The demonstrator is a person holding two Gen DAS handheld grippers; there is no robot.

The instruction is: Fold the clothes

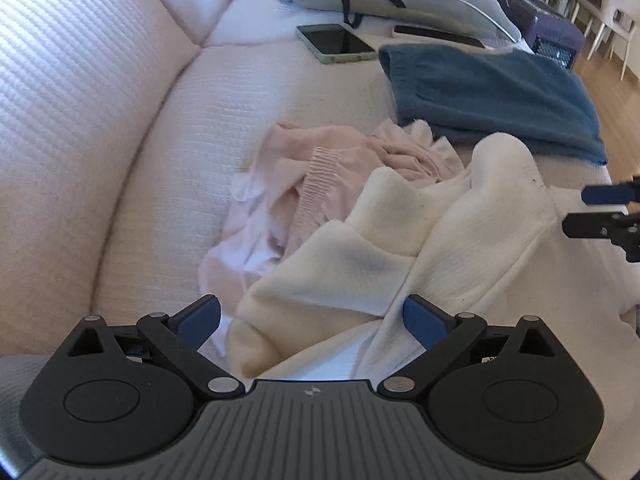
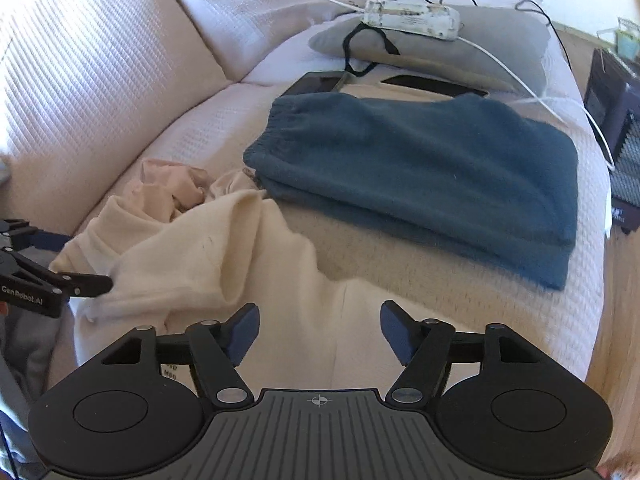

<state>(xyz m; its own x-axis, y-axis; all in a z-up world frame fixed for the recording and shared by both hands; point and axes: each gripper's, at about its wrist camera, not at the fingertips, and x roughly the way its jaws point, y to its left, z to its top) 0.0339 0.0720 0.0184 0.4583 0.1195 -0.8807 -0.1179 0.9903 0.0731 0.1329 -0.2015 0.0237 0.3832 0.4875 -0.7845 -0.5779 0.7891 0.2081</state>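
A crumpled cream knit garment [image 1: 440, 232] [image 2: 192, 256] lies on the pale sofa seat [image 1: 312, 92]. A pink garment [image 1: 320, 168] [image 2: 168, 184] is bunched against its far side. Beyond both sits a folded blue fleece garment [image 1: 492, 96] [image 2: 420, 168]. My left gripper [image 1: 312, 312] hangs open over the cream knit, whose folds run between its blue pads without being pinched. My right gripper [image 2: 320, 320] is open over a flatter part of the same garment. Each gripper shows at the edge of the other's view: right gripper [image 1: 596, 210], left gripper [image 2: 76, 260].
A phone [image 1: 336, 42] and a second dark flat device [image 1: 436, 34] lie behind the blue garment. A grey cushion [image 2: 460, 40] carries a white power strip [image 2: 412, 18] with cables. The sofa back [image 1: 100, 100] rises on the left. A dark crate [image 2: 616, 128] stands on the wooden floor at right.
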